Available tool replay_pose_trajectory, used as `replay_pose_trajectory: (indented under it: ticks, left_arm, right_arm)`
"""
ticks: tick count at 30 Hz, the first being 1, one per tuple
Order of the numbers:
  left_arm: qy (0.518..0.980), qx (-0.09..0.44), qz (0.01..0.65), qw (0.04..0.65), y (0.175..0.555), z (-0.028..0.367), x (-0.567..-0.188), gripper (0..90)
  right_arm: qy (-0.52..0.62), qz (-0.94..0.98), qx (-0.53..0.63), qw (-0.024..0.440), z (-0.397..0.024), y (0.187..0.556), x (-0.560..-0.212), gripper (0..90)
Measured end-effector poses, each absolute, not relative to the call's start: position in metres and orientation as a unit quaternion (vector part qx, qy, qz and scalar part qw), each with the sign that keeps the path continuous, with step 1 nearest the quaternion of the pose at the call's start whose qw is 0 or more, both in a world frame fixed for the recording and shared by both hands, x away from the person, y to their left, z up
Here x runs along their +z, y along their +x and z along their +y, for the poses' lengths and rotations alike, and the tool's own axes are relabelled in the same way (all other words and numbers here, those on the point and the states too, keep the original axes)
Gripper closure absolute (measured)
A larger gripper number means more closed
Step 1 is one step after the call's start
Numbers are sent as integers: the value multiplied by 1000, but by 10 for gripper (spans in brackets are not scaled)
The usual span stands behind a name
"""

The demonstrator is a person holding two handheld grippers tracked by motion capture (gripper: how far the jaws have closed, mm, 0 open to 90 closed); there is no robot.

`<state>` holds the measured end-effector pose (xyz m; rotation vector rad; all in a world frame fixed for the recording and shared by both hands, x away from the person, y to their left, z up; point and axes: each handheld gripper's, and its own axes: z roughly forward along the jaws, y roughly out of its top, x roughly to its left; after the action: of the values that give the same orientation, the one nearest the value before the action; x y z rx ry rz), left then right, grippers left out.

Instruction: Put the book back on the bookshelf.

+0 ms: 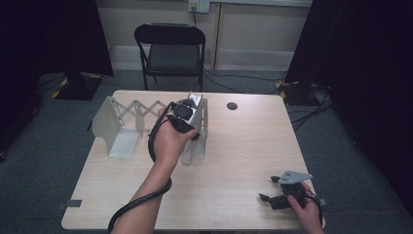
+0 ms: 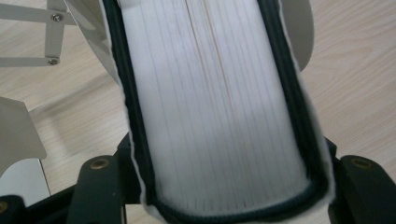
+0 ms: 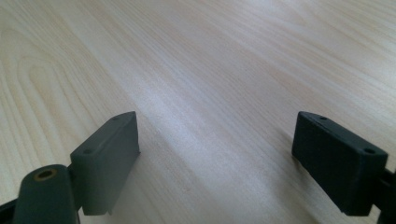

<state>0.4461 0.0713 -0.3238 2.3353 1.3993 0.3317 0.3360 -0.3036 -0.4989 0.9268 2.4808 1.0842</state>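
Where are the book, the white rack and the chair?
book [image 2: 215,107], left gripper view, on the white page edges.
rack [image 1: 108,118], high view, on its left end plate.
chair [image 1: 170,57], high view, on the dark seat.

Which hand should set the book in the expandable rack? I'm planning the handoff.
Left. The left gripper already clasps the book at the rack; the right gripper rests open, far off.
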Motion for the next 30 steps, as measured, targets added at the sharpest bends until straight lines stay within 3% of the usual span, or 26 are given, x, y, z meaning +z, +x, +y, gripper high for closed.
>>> replay_pose_trajectory:
  ticks: [7,9,11,30]
  left_arm:
    - [835,120,500,198,441,73,-326,384]
    - [836,123,502,186,440,73,-327,479]
    - [833,121,508,183,440,73,-326,487]
    - [820,98,539,167,445,50,-321,472]
  right_arm:
    - [321,858,375,139,-304,336,-499,146]
    - [321,858,375,139,-304,336,-499,146]
    - [321,858,375,139,-304,336,-499,146]
    - [320,859,375,138,-304,336,-499,144]
